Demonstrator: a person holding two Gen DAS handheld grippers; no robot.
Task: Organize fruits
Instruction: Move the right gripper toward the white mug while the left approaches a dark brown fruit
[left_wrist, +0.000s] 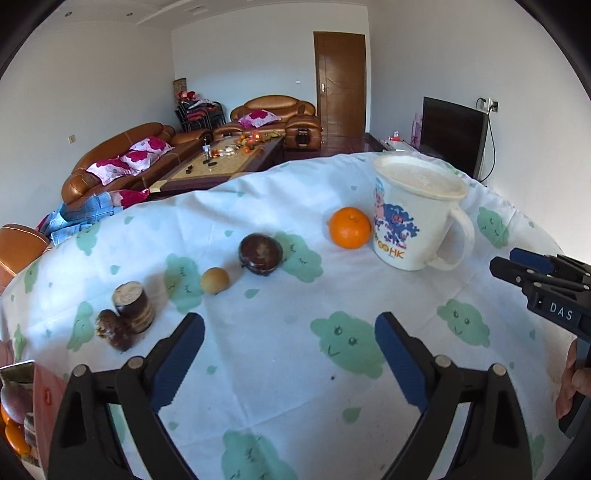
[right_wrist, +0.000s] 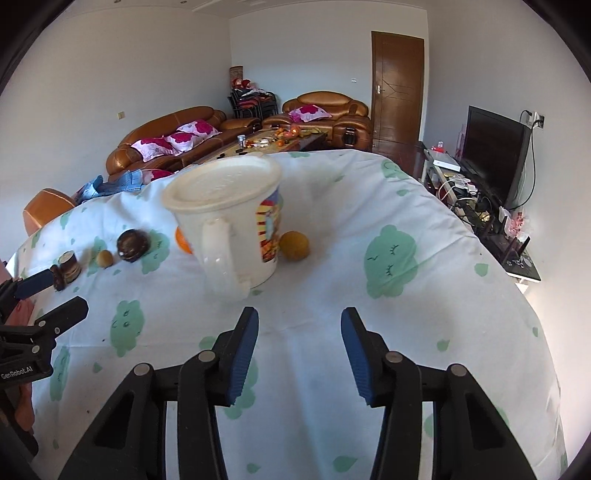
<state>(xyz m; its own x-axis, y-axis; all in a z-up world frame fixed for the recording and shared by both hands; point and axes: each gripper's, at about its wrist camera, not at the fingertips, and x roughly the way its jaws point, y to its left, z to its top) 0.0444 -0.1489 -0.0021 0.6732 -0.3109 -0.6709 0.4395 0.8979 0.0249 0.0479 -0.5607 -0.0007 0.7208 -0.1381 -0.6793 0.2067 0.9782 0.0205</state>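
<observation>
On the cloud-print tablecloth (left_wrist: 280, 387) lie an orange (left_wrist: 349, 228), a dark round fruit (left_wrist: 260, 254), a small tan fruit (left_wrist: 214, 280) and two brown cut pieces (left_wrist: 133, 306). My left gripper (left_wrist: 290, 332) hovers in front of them, open, with nothing between its fingers. In the right wrist view the orange (right_wrist: 183, 242) is half hidden behind a white lidded mug (right_wrist: 229, 221), and a tan round fruit (right_wrist: 294, 245) lies right of the mug. My right gripper (right_wrist: 299, 326) stands open and empty just before the mug's handle.
The white mug (left_wrist: 417, 214) stands right of the orange. The right gripper (left_wrist: 504, 260) enters the left wrist view from the right, held by a hand (left_wrist: 572, 384). A bag with fruit (left_wrist: 14, 424) sits at the left table edge. Sofas (left_wrist: 122, 162) and a television (right_wrist: 495, 155) lie beyond.
</observation>
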